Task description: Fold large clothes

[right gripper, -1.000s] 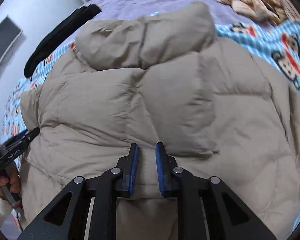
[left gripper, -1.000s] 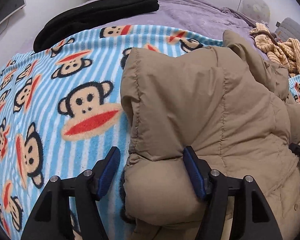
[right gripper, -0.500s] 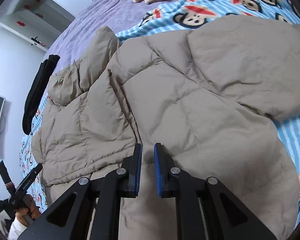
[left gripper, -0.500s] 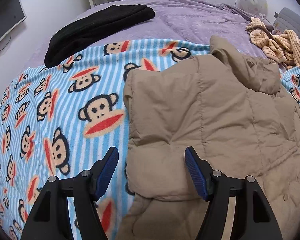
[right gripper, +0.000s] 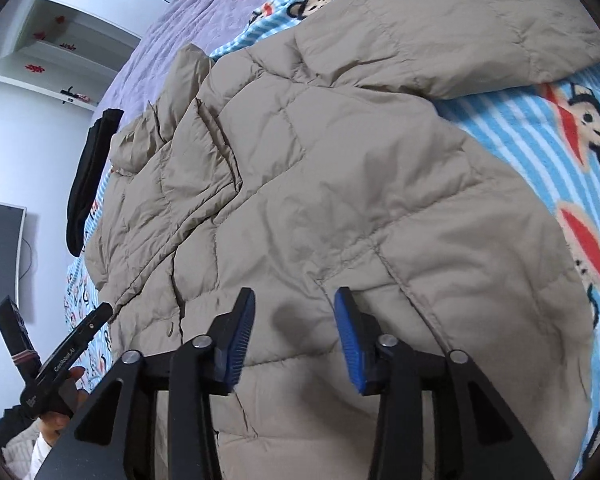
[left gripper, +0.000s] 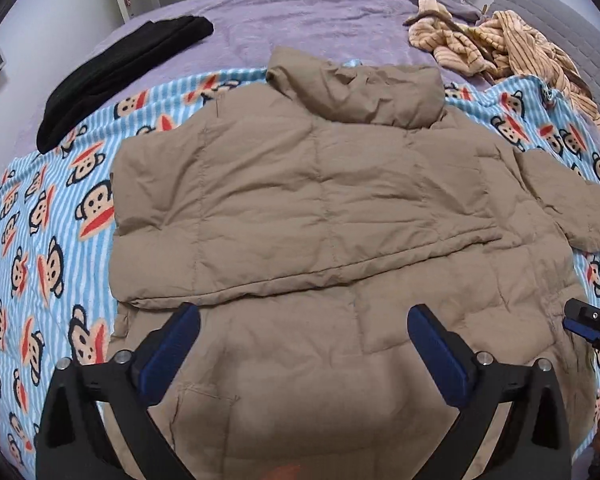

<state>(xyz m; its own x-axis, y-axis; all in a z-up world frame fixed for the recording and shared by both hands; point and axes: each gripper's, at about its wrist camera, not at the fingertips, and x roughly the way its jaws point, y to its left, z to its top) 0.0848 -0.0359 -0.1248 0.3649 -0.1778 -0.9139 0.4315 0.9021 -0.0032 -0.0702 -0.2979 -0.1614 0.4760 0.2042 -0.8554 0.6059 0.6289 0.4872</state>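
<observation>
A tan quilted puffer jacket [left gripper: 308, 200] lies flat on a blue striped monkey-print blanket [left gripper: 40, 220] on the bed, hood at the far end. Its left sleeve is folded across the body; the right sleeve [left gripper: 572, 208] sticks out to the right. My left gripper [left gripper: 302, 340] is open and empty above the jacket's near part. My right gripper [right gripper: 294, 320] is open and empty over the jacket [right gripper: 320, 180] near its hem. The right gripper's tip [left gripper: 588, 320] shows at the left view's right edge; the left gripper [right gripper: 76, 344] shows at the right view's lower left.
A black garment [left gripper: 112, 76] lies at the far left on the purple bedspread [left gripper: 300, 20]. A striped beige garment [left gripper: 500, 48] is bunched at the far right. A wall screen [right gripper: 0, 256] and shelves are on the left in the right wrist view.
My right gripper has opened from shut. My left gripper has drawn back and up from the folded sleeve, so the whole jacket is now in its view.
</observation>
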